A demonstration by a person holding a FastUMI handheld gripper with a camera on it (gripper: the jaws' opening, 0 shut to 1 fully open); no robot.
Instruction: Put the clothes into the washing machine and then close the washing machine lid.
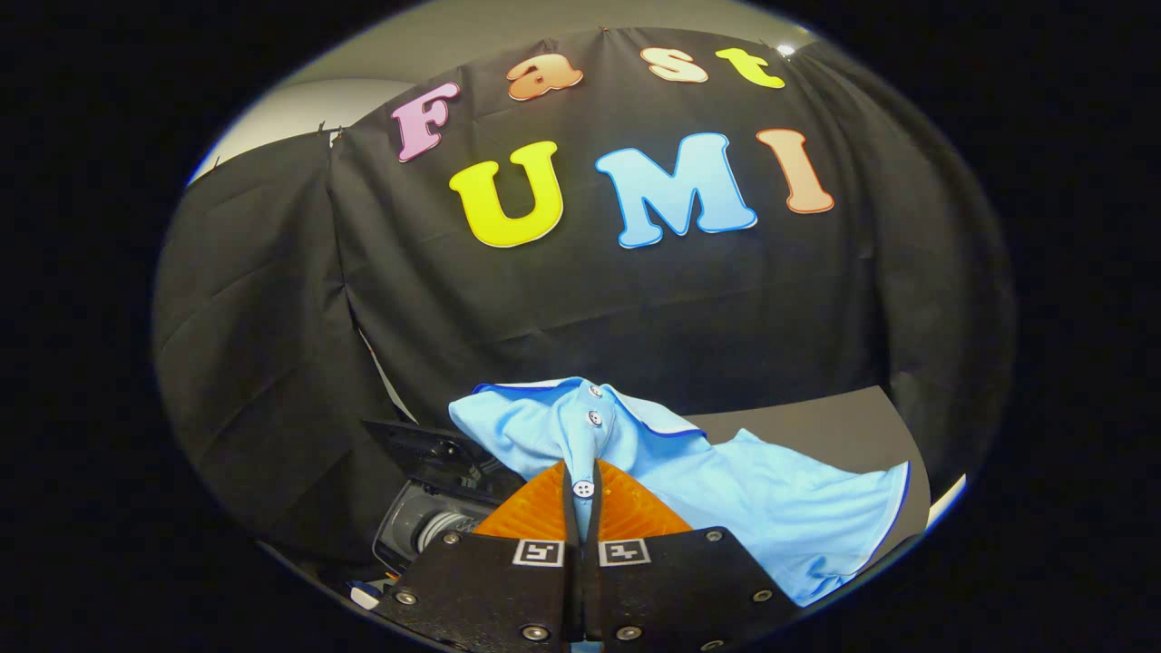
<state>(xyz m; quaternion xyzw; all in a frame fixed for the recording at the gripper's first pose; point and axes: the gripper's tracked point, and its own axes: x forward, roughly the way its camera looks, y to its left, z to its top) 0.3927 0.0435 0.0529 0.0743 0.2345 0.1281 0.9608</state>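
The tongs (581, 490) are closed on the button placket of a light blue polo shirt (726, 490), both fingers (526, 512) pressing on the fabric with almost no gap between them. One white button sits right at the fingertips, and two more run up the placket just beyond them toward the collar, which has dark blue edging. The placket stands up from the tongs, while the rest of the shirt spreads away to the right of the tongs and lies draped on a dark grey table (816, 422). To the left of the tongs and lower than the shirt sits the washing machine (435, 508), a dark grey body with its black lid (408, 440) raised and tilted back. Whether the shirt's left edge touches the machine cannot be told.
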